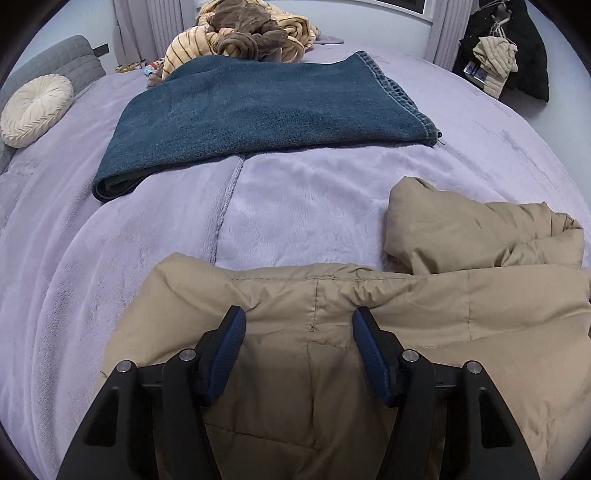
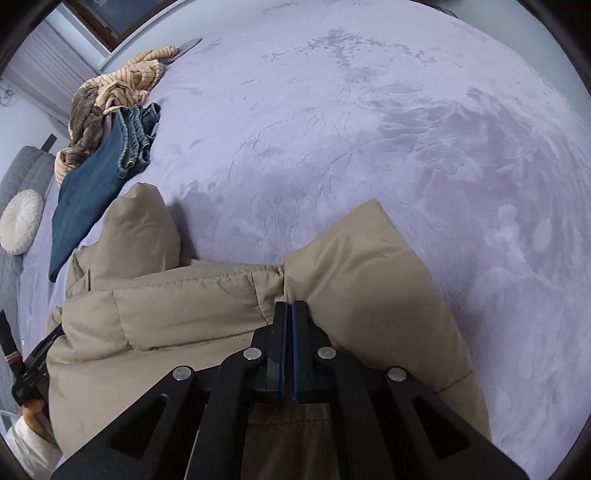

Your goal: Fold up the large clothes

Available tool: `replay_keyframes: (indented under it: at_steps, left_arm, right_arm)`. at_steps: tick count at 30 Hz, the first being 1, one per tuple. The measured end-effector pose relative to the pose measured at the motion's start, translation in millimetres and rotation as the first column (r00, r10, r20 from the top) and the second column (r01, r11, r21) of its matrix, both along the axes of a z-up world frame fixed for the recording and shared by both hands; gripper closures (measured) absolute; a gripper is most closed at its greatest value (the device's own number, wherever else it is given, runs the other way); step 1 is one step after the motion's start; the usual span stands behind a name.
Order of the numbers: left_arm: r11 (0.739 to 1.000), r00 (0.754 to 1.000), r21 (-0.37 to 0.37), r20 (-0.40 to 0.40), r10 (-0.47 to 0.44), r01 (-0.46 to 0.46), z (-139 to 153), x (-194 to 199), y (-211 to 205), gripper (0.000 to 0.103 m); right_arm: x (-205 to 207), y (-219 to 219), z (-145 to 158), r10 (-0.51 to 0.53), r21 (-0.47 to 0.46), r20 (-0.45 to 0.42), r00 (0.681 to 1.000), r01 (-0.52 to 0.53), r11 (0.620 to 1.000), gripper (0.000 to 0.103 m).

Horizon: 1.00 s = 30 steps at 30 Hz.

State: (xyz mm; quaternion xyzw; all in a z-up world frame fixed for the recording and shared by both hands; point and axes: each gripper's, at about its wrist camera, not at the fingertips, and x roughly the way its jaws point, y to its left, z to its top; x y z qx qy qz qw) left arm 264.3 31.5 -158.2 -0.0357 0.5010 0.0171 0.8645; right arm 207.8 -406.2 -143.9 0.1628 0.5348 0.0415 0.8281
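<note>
A tan padded jacket (image 1: 406, 317) lies on the lilac plush bedspread (image 1: 314, 192) at the near edge, with a puffy sleeve (image 1: 461, 229) folded up on the right. My left gripper (image 1: 299, 319) stands open over the jacket's top fold, and a ridge of tan cloth lies between its blue pads (image 1: 231, 339). In the right wrist view the same jacket (image 2: 177, 314) fills the lower left. My right gripper (image 2: 291, 308) is shut, tips down at the seam where a sleeve (image 2: 362, 266) meets the body. No cloth shows between its pads.
Folded blue jeans (image 1: 258, 107) (image 2: 96, 184) lie further up the bed, with a heap of striped tan and brown clothes (image 1: 243, 33) (image 2: 118, 85) behind. A round cream cushion (image 1: 35, 109) rests by the grey headboard (image 1: 62, 59). A hand (image 2: 33, 410) shows at the left edge.
</note>
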Motion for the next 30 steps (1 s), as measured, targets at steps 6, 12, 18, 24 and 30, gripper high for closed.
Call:
replay_keyframes:
  at_steps: [6,12,18,24,30]
  left_arm:
    - [0.999,0.999,-0.014,0.008,0.049,-0.049,12,2,19,0.038]
    - [0.983,0.983,0.04,0.014,0.181,-0.181,21,-17,73,0.038]
    - [0.97,0.969,-0.007,-0.059,0.24,-0.241,-10,-8,94,0.025]
    - [0.965,0.961,0.022,-0.091,0.262,-0.261,-8,-4,93,0.02]
    - [0.971,0.968,0.068,-0.089,0.234,-0.228,33,-33,86,0.02]
  right_arm:
    - [9,-9,3,-0.026,0.011,-0.005,1.0,0.026,1.0,0.103]
    - [-17,-41,29,-0.129,-0.103,0.042,0.991,0.133,0.986,0.103]
    - [-16,-51,4,-0.128,-0.105,-0.019,0.992,0.126,0.987,0.103]
    - [-5,-58,-2,-0.167,-0.058,-0.063,0.984,0.164,0.985,0.101]
    - [-35,-55,44,-0.16,-0.052,-0.021,0.987,0.159,0.986,0.062]
